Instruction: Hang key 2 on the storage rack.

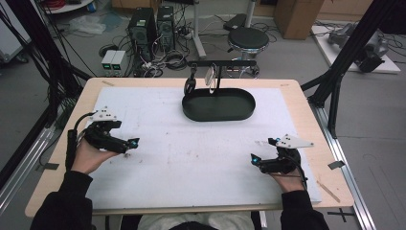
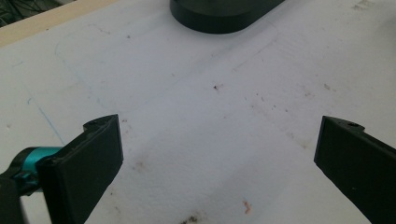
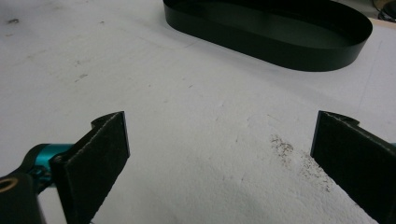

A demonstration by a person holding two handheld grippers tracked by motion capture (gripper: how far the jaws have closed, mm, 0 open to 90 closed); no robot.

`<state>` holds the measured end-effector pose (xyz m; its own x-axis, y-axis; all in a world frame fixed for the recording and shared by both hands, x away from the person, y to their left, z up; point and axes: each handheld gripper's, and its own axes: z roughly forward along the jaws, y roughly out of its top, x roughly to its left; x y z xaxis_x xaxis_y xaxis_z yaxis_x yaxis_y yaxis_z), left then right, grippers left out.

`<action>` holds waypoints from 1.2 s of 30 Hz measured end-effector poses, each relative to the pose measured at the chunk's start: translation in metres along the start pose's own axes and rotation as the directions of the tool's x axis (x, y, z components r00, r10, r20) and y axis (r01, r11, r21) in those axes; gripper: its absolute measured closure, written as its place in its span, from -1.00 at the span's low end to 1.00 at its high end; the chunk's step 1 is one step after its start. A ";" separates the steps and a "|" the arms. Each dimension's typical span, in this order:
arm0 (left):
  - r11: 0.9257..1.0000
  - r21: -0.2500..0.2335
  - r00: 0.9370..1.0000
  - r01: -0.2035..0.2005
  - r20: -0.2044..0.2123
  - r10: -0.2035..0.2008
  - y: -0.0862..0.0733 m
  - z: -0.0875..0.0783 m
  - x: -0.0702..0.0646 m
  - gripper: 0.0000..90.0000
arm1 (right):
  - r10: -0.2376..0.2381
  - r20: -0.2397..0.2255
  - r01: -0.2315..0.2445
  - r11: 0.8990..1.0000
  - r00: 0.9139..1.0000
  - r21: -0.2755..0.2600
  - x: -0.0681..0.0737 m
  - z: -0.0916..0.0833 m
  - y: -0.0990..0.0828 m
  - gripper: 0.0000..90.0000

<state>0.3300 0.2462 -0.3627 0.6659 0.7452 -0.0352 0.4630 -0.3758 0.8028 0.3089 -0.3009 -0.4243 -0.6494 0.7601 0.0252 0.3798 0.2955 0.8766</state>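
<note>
A black oval tray [image 1: 218,114] stands empty at the back middle of the white mat [image 1: 191,163]. Behind it a black rack [image 1: 221,63] carries a dark loop [image 1: 190,86] and a clear oval piece [image 1: 209,76], both hanging. My left gripper [image 1: 129,146] rests low over the mat's left side, open with nothing between its jaws. On the right side, my right gripper [image 1: 262,149] is likewise open and holds nothing. The left gripper [image 2: 222,126] looks over stained mat toward the tray [image 2: 219,21]. Ahead of the right gripper [image 3: 223,121] lies the tray [image 3: 261,44].
The wooden table edge [image 1: 306,110] frames the mat. Black frame struts [image 1: 335,81] rise at the right and cables hang at the left. Beyond the table stand a stool [image 1: 247,38] and computer towers [image 1: 143,26] on the floor.
</note>
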 end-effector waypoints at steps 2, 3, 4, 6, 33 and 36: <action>1.000 0.005 1.000 -0.003 0.000 0.003 -0.006 -0.001 -0.001 -0.96 | -0.001 0.001 0.001 1.000 1.000 0.002 0.000 0.000 0.000 -0.92; 1.000 0.007 1.000 -0.005 -0.002 0.005 -0.009 -0.002 -0.002 -0.96 | 0.000 0.000 0.000 1.000 1.000 0.002 0.000 0.000 0.000 -0.92; 1.000 0.002 1.000 -0.006 -0.008 0.006 -0.012 -0.003 -0.003 -0.96 | -0.003 0.002 0.003 1.000 1.000 0.000 -0.001 0.000 0.000 -0.92; 1.000 -0.007 1.000 0.000 -0.005 0.000 -0.017 -0.006 -0.003 -0.96 | 0.004 0.002 -0.004 1.000 1.000 0.006 0.000 0.000 0.000 -0.92; 0.994 -0.088 0.996 0.072 -0.055 -0.077 -0.079 -0.021 0.002 -0.96 | -0.002 -0.008 0.002 1.000 1.000 0.012 0.001 0.001 -0.001 -0.92; 0.996 -0.075 0.997 0.056 -0.053 -0.060 -0.079 -0.019 -0.001 -0.96 | 0.002 -0.010 -0.002 1.000 1.000 0.016 0.002 0.001 -0.001 -0.92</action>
<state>0.2819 0.2856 -0.4151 0.6052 0.7944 -0.0514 0.4537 -0.2912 0.8422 0.3078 -0.2994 -0.4260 -0.6548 0.7551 0.0320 0.3916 0.3029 0.8688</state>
